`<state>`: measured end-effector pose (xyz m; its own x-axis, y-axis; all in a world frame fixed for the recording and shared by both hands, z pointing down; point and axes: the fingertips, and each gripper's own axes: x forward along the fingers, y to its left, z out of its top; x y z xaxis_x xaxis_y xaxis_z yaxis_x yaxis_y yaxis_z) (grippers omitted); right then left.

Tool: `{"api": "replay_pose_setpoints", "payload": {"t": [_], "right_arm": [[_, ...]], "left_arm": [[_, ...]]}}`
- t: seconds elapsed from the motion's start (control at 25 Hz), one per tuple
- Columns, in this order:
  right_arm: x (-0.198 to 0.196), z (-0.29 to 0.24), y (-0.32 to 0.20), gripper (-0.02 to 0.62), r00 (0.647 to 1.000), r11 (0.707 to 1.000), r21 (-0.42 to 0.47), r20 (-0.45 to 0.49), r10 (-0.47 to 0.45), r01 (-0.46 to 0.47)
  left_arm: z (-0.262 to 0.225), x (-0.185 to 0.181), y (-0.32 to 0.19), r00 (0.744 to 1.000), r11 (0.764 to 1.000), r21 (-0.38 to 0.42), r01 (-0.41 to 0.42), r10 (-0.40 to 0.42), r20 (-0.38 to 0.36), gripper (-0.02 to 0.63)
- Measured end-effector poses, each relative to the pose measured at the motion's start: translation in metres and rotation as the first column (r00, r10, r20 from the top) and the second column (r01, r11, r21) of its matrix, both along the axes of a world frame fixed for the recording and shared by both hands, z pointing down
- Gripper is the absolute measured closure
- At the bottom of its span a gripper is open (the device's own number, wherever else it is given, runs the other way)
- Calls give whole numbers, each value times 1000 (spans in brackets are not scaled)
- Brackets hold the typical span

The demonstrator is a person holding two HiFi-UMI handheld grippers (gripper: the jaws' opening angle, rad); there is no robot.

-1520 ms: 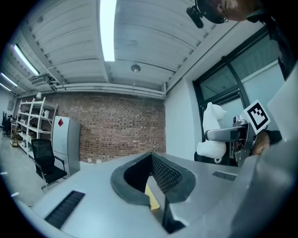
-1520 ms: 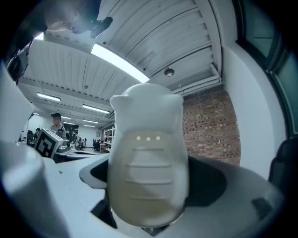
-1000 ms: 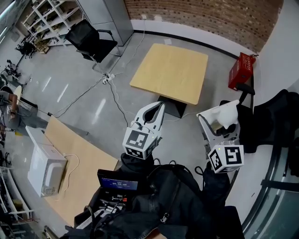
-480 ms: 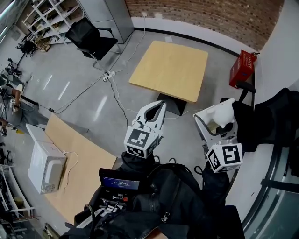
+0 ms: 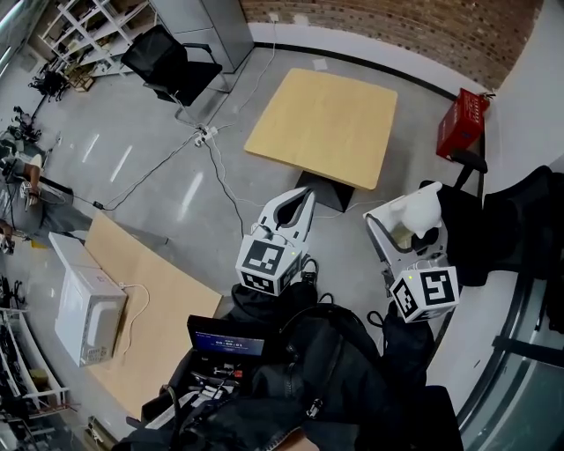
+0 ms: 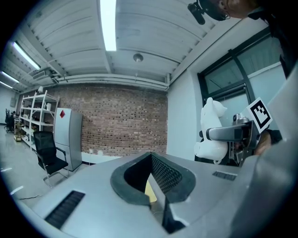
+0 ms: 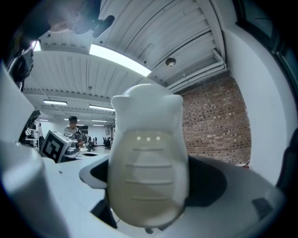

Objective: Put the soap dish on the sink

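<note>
Two grippers, one load. Step in hand, by judgement: carriage to a sink, which no view shows. Advice: hold the pinch firm and the dish upright, and release only once it sits flat on the sink.

Left gripper [image 5: 304, 198]: jaws pressed together, nothing between them.

Right gripper [image 5: 407, 231]: jaws pinching the white soap dish [image 5: 422, 209], which stands upright between them, its top rising past the tips.

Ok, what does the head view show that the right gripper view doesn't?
Only the head view: the table, red box, chair and floor cables. Only the right gripper view: ceiling lights and the ribbed face of the soap dish. Both: the soap dish clamped in the right gripper, the left gripper and the brick wall.
</note>
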<state>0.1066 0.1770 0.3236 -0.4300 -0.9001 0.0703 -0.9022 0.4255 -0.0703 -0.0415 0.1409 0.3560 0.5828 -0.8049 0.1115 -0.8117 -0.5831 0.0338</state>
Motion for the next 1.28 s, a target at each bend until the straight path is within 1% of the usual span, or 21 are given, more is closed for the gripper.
{"api": "replay_pose_setpoints", "payload": {"t": [0.28, 0.6, 0.84, 1.12, 1.28], "right_arm": [[-7, -9, -52, 113, 1000, 1000, 12, -9, 25, -25], [-28, -13, -116, 112, 999, 999, 8, 3, 41, -41], [-45, -4, -157, 112, 997, 997, -14, 3, 71, -71], [-63, 12, -194, 112, 996, 995, -55, -5, 89, -89], [-72, 24, -210, 112, 997, 993, -85, -14, 82, -83]], "left_arm": [[-7, -3, -59, 999, 999, 13, -30, 31, -22, 603], [-11, -15, -125, 997, 997, 19, -73, 74, -32, 603], [-1, -33, -167, 995, 995, 2, -97, 97, -31, 603], [15, -52, -203, 992, 993, -31, -115, 114, -45, 603], [25, -65, -220, 994, 993, -52, -103, 100, -51, 603]]}}
